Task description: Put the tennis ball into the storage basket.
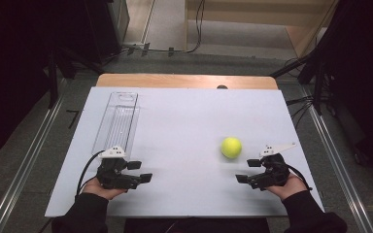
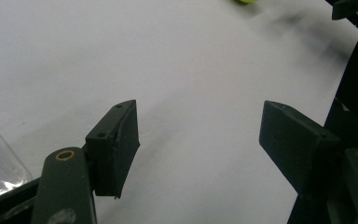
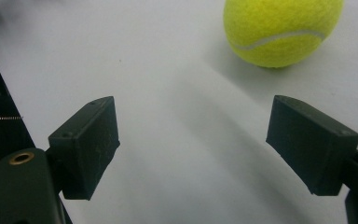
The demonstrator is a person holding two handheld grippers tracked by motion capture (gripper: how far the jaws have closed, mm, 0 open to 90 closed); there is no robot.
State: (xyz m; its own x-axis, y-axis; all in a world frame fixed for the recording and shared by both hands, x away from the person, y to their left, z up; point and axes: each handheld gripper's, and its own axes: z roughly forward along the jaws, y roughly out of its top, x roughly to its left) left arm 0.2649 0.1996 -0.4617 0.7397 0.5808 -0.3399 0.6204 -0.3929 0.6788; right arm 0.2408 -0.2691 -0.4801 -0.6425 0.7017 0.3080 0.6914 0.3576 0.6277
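Ball: the tennis ball (image 1: pixel 231 147) is seen on the white table (image 1: pixel 184 121), apart from the clear tray (image 1: pixel 118 119).
Nearer hand: the right gripper (image 1: pixel 245 171) is held just beside it.
Direction: the ball is found ahead of the jaws, a bit to the right.
Jaws: both the right and the left gripper (image 1: pixel 140 171) are spread wide, nothing held.

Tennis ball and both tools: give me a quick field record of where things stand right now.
ball: tennis ball lying free on the white table, right half
right tool: open, holds nothing, nearest the ball, just short of it
left tool: open, holds nothing, near front left
tray: clear plastic tray, left side, beyond the left tool, nothing inside
contact: neither tool touches the ball
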